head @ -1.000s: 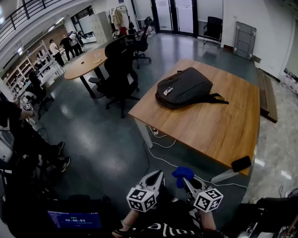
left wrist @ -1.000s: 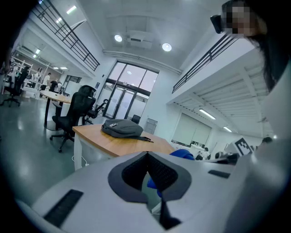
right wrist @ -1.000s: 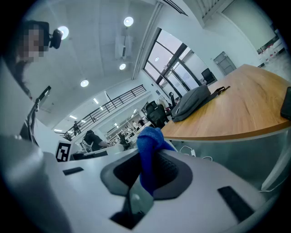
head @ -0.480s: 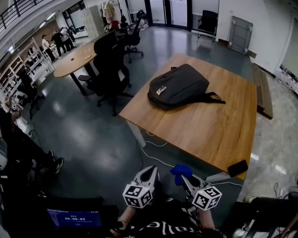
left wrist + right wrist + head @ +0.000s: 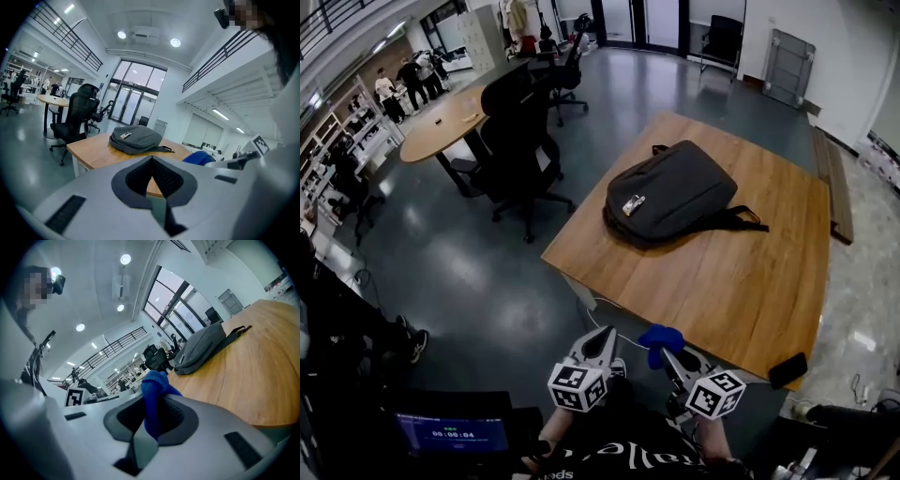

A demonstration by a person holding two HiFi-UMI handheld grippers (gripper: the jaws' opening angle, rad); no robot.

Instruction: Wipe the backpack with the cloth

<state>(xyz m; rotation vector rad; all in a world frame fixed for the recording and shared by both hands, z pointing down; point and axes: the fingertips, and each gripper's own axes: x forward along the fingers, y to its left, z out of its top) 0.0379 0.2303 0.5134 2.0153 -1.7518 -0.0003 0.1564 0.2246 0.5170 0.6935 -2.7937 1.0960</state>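
- The backpack (image 5: 672, 192), dark grey, lies flat on the wooden table (image 5: 741, 281), in the upper middle of the head view. A small light tag shows on its front and its black strap trails off to the right across the wood.
- The left gripper (image 5: 604, 336) sits at the bottom centre of the head view, over the dark floor and short of the table's near edge. Its jaws are closed tip to tip with nothing between them.
- In the left gripper view the backpack (image 5: 136, 139) shows at mid-frame, well beyond the jaw tips, and the cloth (image 5: 199, 158) peeks in as a blue lump at the right.
- The right gripper (image 5: 666, 354) is just to the right of the left one, also at the bottom centre. Its jaws are clamped on the cloth (image 5: 661, 337), a bunched blue wad that sticks out past the tips.
- In the right gripper view the cloth (image 5: 154, 397) stands up between the pads at centre frame, and the backpack (image 5: 204, 348) lies far off in the upper right on the table.
- Neither gripper touches the backpack or the table.
- A black phone (image 5: 787, 369) lies at the table's near right corner, in the lower right of the head view.
- A black office chair (image 5: 520, 141) stands left of the table, with an oval table (image 5: 441, 122) further to the upper left.
- White cables (image 5: 600, 305) run along the floor under the table's near edge.
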